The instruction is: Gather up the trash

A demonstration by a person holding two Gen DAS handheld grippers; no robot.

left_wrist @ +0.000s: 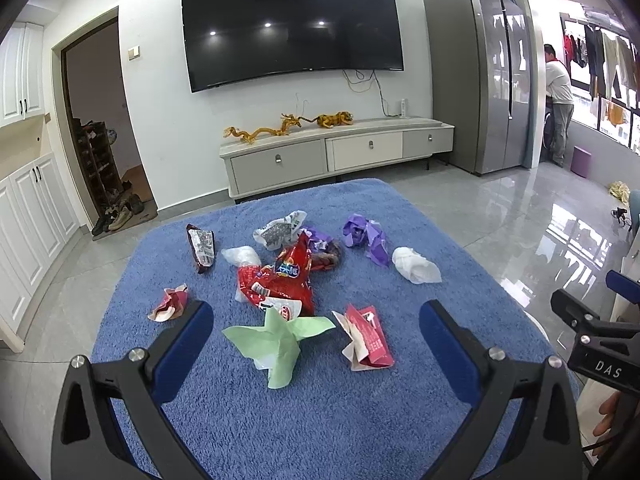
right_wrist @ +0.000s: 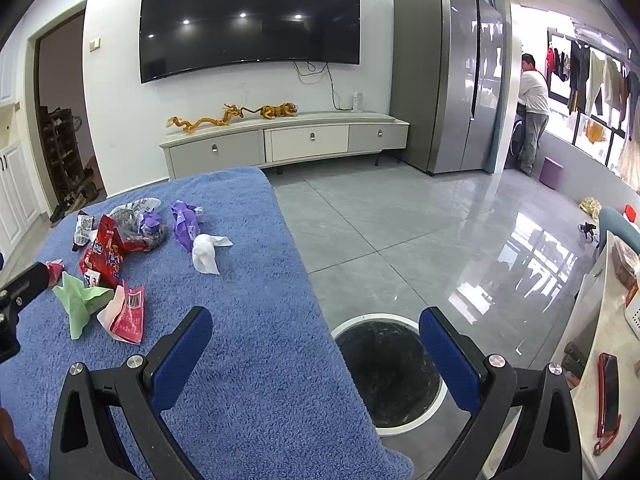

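Several pieces of trash lie on a blue towel-covered table (left_wrist: 320,420): a green paper (left_wrist: 278,338), a pink-red wrapper (left_wrist: 368,338), a big red snack bag (left_wrist: 280,280), a white tissue (left_wrist: 414,265), purple paper (left_wrist: 366,238), a dark wrapper (left_wrist: 201,247) and a small red-white scrap (left_wrist: 170,303). My left gripper (left_wrist: 316,344) is open and empty, hovering over the green paper. My right gripper (right_wrist: 316,352) is open and empty, above the table's right edge and a round black-lined bin (right_wrist: 390,372) on the floor.
A TV cabinet (left_wrist: 336,150) and a grey fridge (left_wrist: 476,76) stand against the far wall. A person (right_wrist: 532,112) stands at the far right. A side counter with a red phone (right_wrist: 608,392) is at my right. Grey tiled floor (right_wrist: 420,232) surrounds the table.
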